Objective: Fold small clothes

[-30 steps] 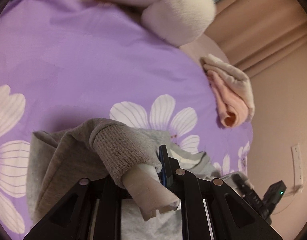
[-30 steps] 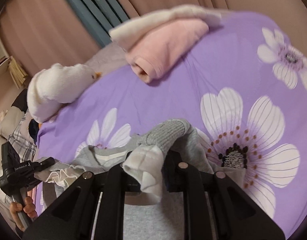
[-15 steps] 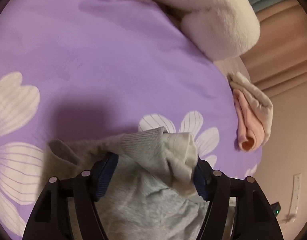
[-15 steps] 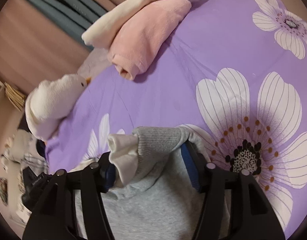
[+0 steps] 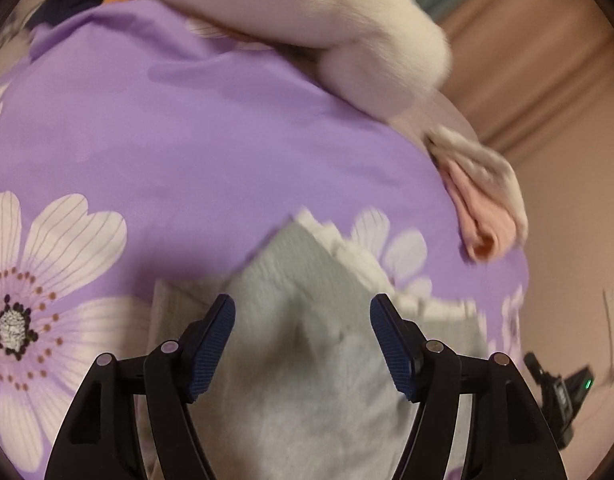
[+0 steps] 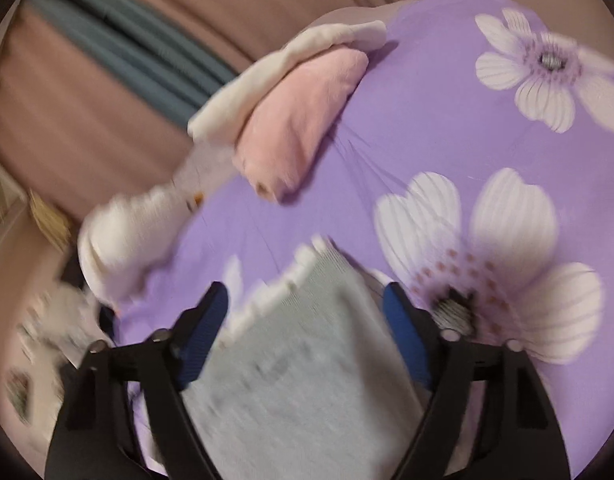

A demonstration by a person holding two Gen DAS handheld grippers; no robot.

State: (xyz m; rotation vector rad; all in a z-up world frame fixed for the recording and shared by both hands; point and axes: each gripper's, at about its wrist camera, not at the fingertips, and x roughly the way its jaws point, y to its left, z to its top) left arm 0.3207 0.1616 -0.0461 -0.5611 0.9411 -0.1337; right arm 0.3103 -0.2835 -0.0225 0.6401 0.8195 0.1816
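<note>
A small grey garment with white trim (image 5: 307, 344) lies on the purple flowered bedspread (image 5: 195, 152). My left gripper (image 5: 303, 344) is open above it, with the folded grey sleeve lying between the blue pads, apart from them. In the right wrist view the same grey garment (image 6: 299, 368) lies flat with its white scalloped edge toward the far side. My right gripper (image 6: 307, 340) is open over it and holds nothing. Both views are blurred by motion.
A folded pink and cream garment (image 5: 487, 208) lies near the bed's right edge; it also shows in the right wrist view (image 6: 299, 112). A white plush toy (image 5: 347, 28) lies at the far side. The other hand-held gripper (image 5: 563, 392) shows at lower right. Curtains (image 6: 127, 60) hang behind.
Both grippers opened and let go of the grey sleeve cuffs. The sleeves now lie flat on the garment, and both grippers have drawn back and up.
</note>
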